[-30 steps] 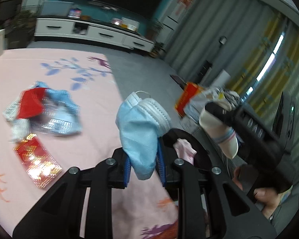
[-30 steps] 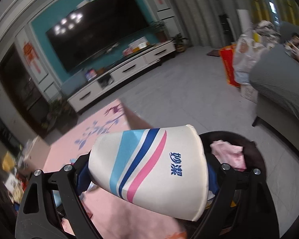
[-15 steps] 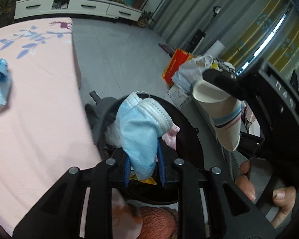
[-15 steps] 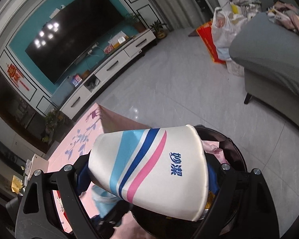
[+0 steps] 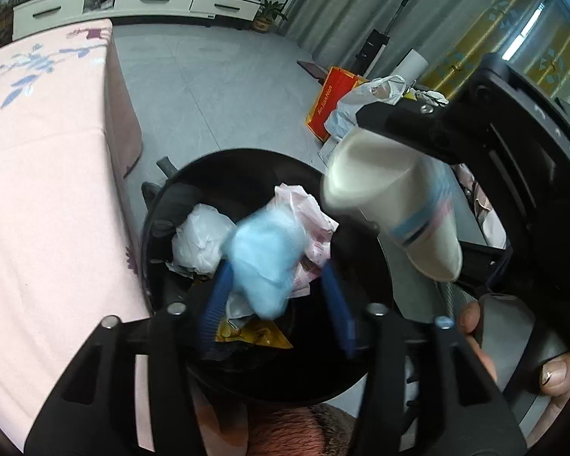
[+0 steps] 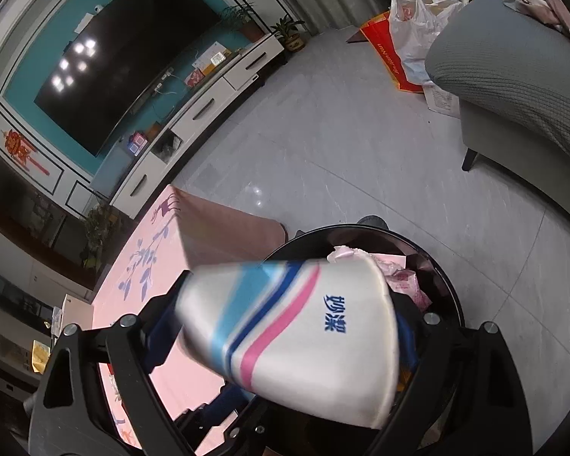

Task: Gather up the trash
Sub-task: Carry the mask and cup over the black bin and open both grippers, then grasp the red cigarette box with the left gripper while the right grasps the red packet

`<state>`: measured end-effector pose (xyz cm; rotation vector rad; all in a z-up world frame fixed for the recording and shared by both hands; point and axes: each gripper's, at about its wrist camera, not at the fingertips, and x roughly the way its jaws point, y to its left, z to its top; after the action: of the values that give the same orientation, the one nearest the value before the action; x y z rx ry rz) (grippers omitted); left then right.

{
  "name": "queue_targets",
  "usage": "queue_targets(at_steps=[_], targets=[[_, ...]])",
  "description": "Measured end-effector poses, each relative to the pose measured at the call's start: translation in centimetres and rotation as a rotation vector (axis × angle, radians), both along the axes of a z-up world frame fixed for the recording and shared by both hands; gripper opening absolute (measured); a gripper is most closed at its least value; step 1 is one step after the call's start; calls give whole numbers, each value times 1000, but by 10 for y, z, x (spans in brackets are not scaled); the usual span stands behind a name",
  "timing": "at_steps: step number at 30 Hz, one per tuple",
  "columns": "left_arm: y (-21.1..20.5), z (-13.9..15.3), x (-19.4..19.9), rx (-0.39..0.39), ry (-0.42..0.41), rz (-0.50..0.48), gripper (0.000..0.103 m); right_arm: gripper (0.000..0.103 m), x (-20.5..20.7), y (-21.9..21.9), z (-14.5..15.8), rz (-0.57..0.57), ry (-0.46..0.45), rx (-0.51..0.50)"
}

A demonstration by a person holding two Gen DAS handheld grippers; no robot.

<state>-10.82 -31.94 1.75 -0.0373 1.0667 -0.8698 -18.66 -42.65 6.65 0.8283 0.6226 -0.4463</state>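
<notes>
hanging over the black trash bin (image 5: 159, 235), both grippers are letting go. the left gripper (image 5: 273, 296) has its jaws opening, and the blue face mask (image 5: 264, 262) sits blurred between the blue pads (image 5: 216, 304), apparently free of them, right above the bin's mouth. inside the bin lie a white crumpled bag (image 5: 201, 239), a pink-printed wrapper (image 5: 311, 224) and a yellow wrapper (image 5: 252, 332). the right gripper (image 6: 285, 326) also has its jaws opening, with the paper cup (image 6: 296, 338) lying on its side between them, its open rim towards the bin (image 6: 448, 285); whether the pads touch the cup i cannot tell. the bin stands on the grey floor (image 5: 216, 87), just beside the corner of the bench (image 5: 49, 159) with its pink cloth.
</notes>
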Motion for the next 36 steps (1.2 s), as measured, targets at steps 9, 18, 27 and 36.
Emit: queue_targets(at_steps=[9, 18, 27, 36], targets=[[40, 19, 11, 5, -56, 108, 94, 100, 1, 10, 9, -10, -17, -43], [162, 59, 51, 97, -196, 373, 99, 99, 24, 47, 22, 61, -1, -180], [272, -4, 95, 124, 101, 631, 99, 99, 60, 98, 19, 186, 26, -266], [252, -17, 96, 246, -15, 645, 91, 99, 78, 124, 5, 237, 99, -336]])
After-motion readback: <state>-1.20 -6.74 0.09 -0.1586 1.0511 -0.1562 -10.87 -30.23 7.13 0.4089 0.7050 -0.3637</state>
